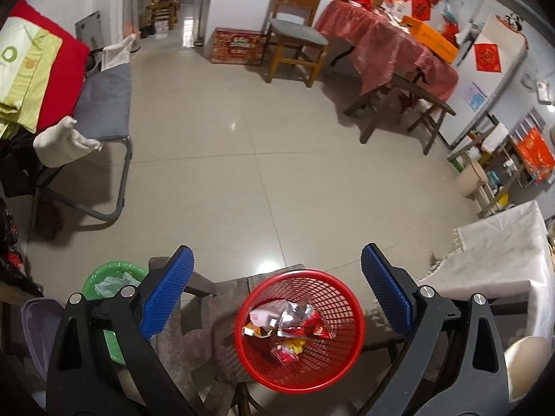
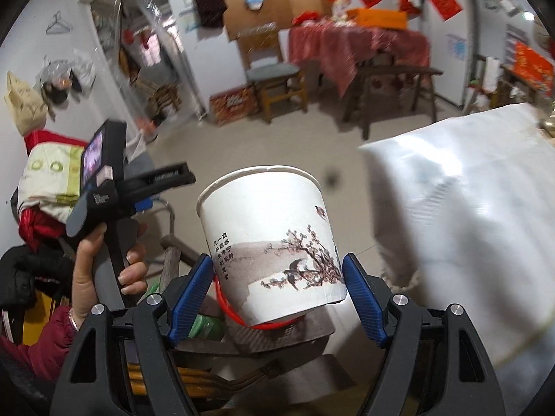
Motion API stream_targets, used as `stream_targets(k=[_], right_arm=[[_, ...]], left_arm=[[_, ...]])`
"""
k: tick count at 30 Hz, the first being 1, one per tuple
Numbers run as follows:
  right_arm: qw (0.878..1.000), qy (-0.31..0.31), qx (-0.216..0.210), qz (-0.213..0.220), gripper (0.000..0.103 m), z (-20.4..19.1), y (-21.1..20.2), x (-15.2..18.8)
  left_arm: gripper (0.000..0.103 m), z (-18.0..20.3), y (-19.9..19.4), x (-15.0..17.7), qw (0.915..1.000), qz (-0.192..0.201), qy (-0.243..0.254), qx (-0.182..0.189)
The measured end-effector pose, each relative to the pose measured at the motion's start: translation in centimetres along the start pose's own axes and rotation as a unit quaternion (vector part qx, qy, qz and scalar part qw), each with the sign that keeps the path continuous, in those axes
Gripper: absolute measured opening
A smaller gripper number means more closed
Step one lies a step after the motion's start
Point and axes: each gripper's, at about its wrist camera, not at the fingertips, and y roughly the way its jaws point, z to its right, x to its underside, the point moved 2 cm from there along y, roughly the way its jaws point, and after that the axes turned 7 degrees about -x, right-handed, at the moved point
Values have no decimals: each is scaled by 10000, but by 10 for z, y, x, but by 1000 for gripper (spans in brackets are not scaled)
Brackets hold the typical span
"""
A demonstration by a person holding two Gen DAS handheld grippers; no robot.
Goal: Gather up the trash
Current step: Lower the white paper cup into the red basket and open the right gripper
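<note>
Paper cup (image 2: 274, 246): a white cup printed with birds and blossom is seen in the lower middle of the right wrist view, tilted, rim toward the upper left.
Right gripper (image 2: 277, 287): the cup is clamped by its lower part between the two blue pads (image 2: 362, 298).
Red basket (image 1: 300, 329): a red mesh bin is shown at the bottom centre of the left wrist view; only a red arc of its rim (image 2: 239, 315) is seen under the cup in the right wrist view.
Wrappers (image 1: 288, 322): crumpled red and silver packets are held inside the basket.
Left gripper (image 1: 277, 294): the jaws are spread wide above the basket, with nothing touched by the pads.
Hand (image 2: 104, 270): the left tool's handle is gripped at the left edge of the right wrist view.
Green basin (image 1: 111, 284): placed at the lower left, partly hidden by the left finger.
White cloth (image 1: 496, 260): spread at the right edge.
</note>
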Motion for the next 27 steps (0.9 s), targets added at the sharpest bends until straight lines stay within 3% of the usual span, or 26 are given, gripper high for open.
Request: stream_targets(k=[3, 5, 8, 16, 27], right_arm=[[9992, -142, -204, -316, 77, -7, 40, -7], [9980, -178, -150, -594, 84, -8, 68, -7], [9976, -36, -177, -668, 84, -6, 80, -5], [9991, 299, -124, -264, 85, 5, 42, 0], [9996, 153, 164, 158, 87, -2, -14, 14]], left_arm=[[94, -4, 10, -1, 9998, -151, -94, 16], [94, -7, 14, -1, 9997, -218, -112, 28], [94, -11, 16, -2, 9995, -236, -173, 78], [94, 0, 16, 4, 9992, -329, -51, 222], [94, 23, -4, 13, 9981, -158, 415, 424]])
